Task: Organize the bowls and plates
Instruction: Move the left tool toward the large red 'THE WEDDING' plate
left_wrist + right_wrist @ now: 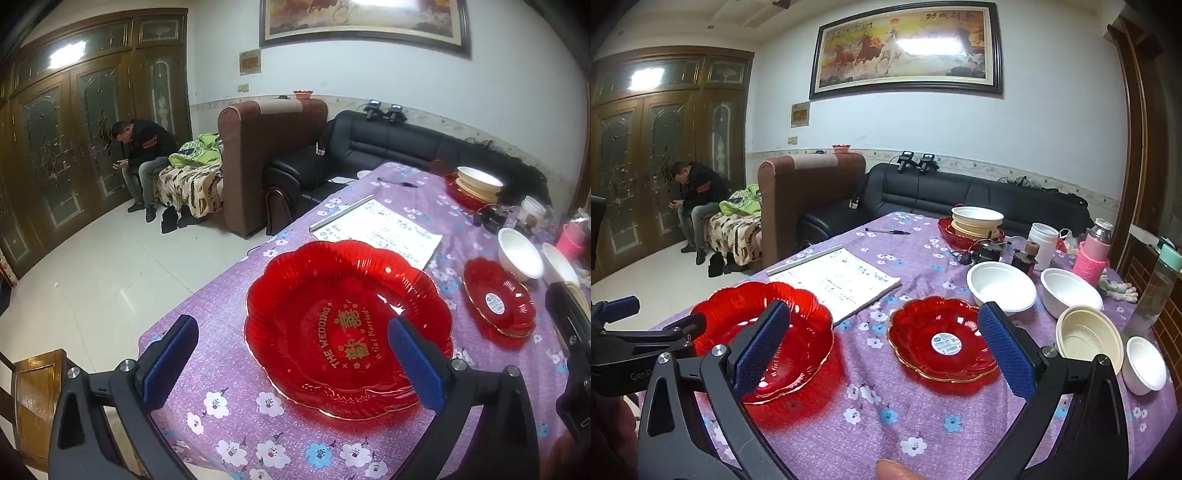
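Both grippers, left (291, 363) and right (884, 345), hover with jaws apart and empty. The big red plate (332, 321) looks stiff, glossy, slippery plastic; its scalloped near rim suits gripping.

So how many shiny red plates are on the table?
3: a big red plate near left, a small one beside it, and one far back under stacked bowls; more may be hidden.

White walls, black sofa (960, 192) (leather) — wooden doors (74, 147).
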{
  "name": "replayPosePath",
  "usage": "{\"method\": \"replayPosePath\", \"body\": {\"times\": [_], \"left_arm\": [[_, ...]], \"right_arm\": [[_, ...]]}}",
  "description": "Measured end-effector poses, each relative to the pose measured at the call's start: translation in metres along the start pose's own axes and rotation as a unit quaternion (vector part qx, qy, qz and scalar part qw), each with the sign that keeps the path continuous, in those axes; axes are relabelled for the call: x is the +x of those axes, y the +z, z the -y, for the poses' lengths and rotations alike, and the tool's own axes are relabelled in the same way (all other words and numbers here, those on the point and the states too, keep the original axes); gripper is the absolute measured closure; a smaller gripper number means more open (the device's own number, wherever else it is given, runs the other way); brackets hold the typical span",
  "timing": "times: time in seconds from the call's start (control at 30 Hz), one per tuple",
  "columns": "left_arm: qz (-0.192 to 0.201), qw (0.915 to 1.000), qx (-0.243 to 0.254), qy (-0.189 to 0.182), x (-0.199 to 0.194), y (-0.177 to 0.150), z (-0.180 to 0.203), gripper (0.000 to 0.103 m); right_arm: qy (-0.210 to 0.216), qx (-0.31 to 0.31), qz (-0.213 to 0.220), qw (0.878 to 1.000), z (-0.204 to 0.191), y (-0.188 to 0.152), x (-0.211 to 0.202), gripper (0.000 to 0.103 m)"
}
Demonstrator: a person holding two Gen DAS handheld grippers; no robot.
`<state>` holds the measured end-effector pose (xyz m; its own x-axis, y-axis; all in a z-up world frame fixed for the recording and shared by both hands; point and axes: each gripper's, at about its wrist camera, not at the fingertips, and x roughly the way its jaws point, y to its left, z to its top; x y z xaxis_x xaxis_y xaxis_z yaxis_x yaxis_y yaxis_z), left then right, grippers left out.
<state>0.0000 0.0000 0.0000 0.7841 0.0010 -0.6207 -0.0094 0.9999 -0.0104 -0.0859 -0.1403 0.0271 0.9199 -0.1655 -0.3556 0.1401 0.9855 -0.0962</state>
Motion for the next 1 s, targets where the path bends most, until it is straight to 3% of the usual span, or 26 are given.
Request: {"method": "replayPosePath", "body": {"times": [1.0], "left_arm": [[-0.007,0.9997,-0.023,0.004,0.024,-0.001,-0.016,0.000]], "right_arm": [[0.023,-0.006,-0.042,0.999,-0.020,0.001,0.031,0.000]]}}
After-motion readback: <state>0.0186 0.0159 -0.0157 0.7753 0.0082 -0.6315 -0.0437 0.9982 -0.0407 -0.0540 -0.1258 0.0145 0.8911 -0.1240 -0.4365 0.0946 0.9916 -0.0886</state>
